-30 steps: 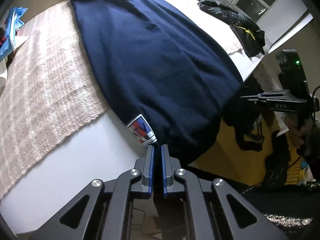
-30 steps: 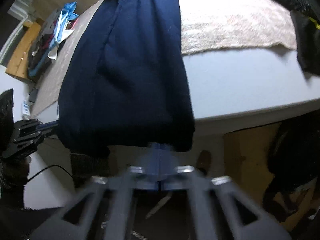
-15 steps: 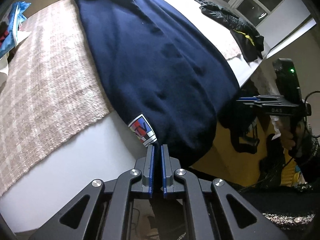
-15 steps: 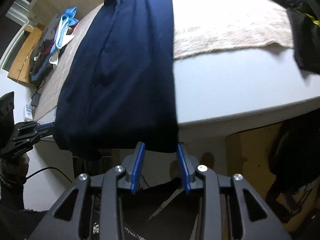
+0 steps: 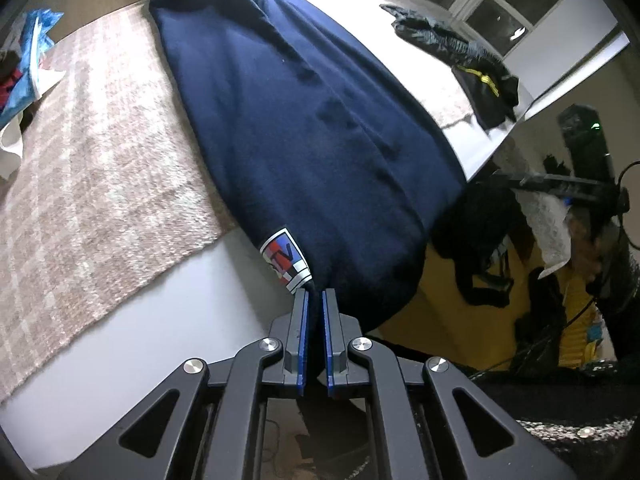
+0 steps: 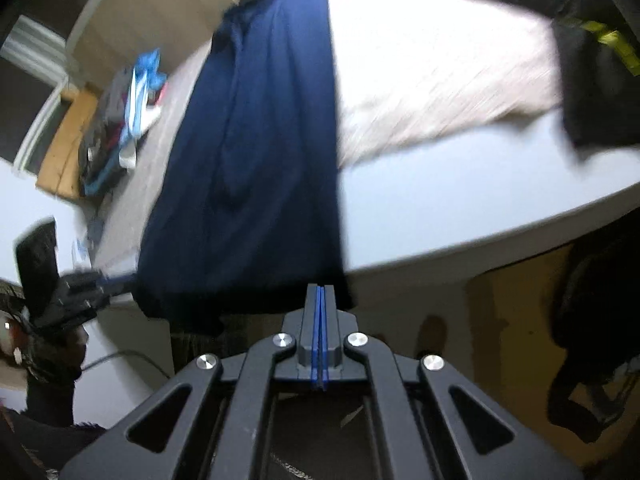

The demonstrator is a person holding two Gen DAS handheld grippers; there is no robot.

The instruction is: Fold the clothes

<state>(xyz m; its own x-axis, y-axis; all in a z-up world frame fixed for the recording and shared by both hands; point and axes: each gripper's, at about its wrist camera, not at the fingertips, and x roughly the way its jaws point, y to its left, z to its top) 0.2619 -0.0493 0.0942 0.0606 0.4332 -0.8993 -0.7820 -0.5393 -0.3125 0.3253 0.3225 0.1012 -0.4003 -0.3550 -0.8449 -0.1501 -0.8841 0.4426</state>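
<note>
A white table [image 5: 132,344] is carrying a beige woven blanket [image 5: 92,168] across its far part, and a navy garment [image 5: 304,120] is lying lengthwise over the blanket from the 12 o'clock edge toward 6 o'clock, its near hem hanging past the table's front edge; dark window panes [image 5: 496,4] are showing at 1 o'clock behind the table, and a yellow-ochre surface [image 5: 452,300] is lying below its edge at 4 o'clock; a black garment with a yellow stripe [image 5: 480,76] is resting well apart from the navy one at 2 o'clock. The left wrist view alone is showing a red, white and blue label [image 5: 286,258] at the hem, just above the left gripper [image 5: 314,300], whose jaws are standing nearly together with navy cloth pinched between the blue pads; the right gripper [image 5: 560,182] is appearing at 3 o'clock, off the table. The right wrist view, blurred, is alone showing a heap of blue and white clothes [image 6: 136,96] at 10 o'clock beside a wooden surface [image 6: 60,152]; here the right gripper [image 6: 320,292] is sitting with pads fully pressed together just before the hem, and whether any cloth is caught cannot be told; no container is being distinguished.
</note>
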